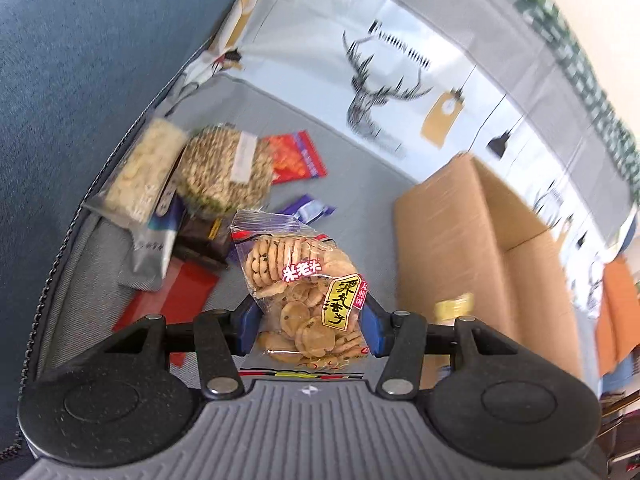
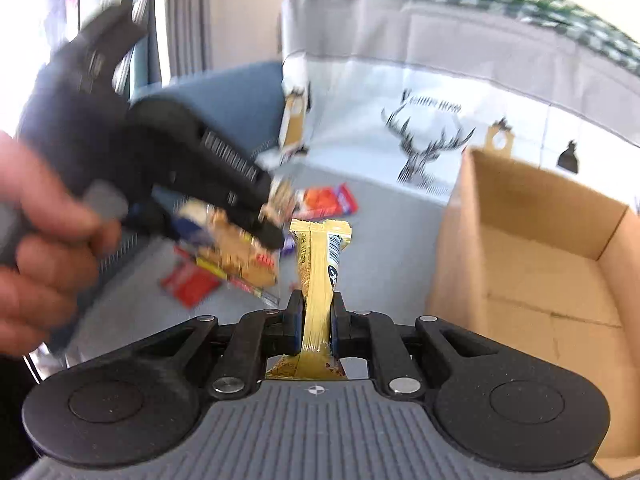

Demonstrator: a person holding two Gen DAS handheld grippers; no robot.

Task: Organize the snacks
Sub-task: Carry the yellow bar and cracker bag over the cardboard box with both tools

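Setting: home living room | Seating: blue upholstered sofa (image 1: 80, 60) | Cover: grey cloth with deer print (image 1: 372, 92) over cushions | Container: open cardboard box (image 2: 540, 264) on the seat | Background: curtains (image 2: 180, 12) beside a bright window

The open cardboard box (image 2: 540, 264) walls off the right wrist view from 1 to 4 o'clock. At 9 to 10 o'clock the left gripper (image 2: 256, 216) crowds in. Between them, bare grey cloth (image 2: 384, 248) leaves a lane toward 12 o'clock, with a red packet (image 2: 326, 201) beyond.
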